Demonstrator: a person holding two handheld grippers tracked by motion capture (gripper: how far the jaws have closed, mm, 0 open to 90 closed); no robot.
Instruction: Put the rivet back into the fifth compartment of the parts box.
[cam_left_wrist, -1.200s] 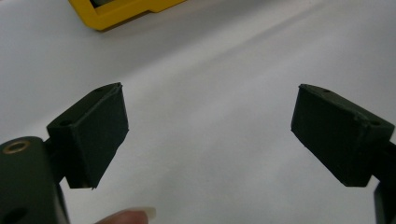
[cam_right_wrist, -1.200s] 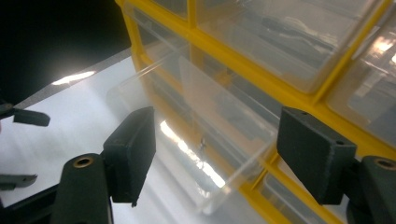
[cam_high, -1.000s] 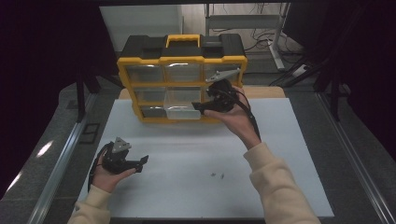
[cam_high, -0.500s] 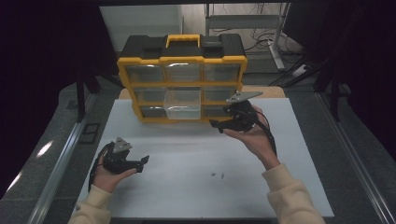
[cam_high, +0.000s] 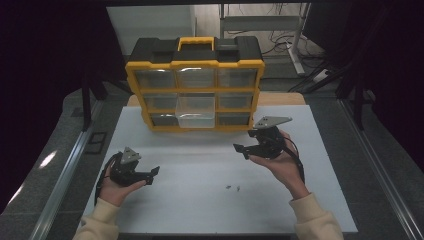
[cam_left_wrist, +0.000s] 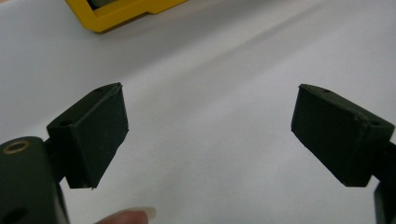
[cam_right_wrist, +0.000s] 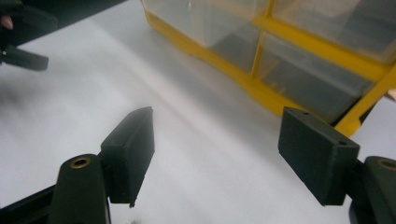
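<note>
My left hand (cam_high: 116, 186) cradles its black two-jaw left gripper (cam_high: 154, 171) low at the near left, jaws spread wide and empty, while my right hand (cam_high: 281, 162) holds the black right gripper (cam_high: 240, 149) raised, jaws likewise parted, pointing leftward.

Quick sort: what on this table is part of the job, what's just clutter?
In the job:
- yellow drawer box
- its clear middle drawer, pulled partway out
- small dark bits on the white table, likely screws
- right claw, open, empty
- left claw, open, empty

Lying about:
- cables on the floor behind
</note>
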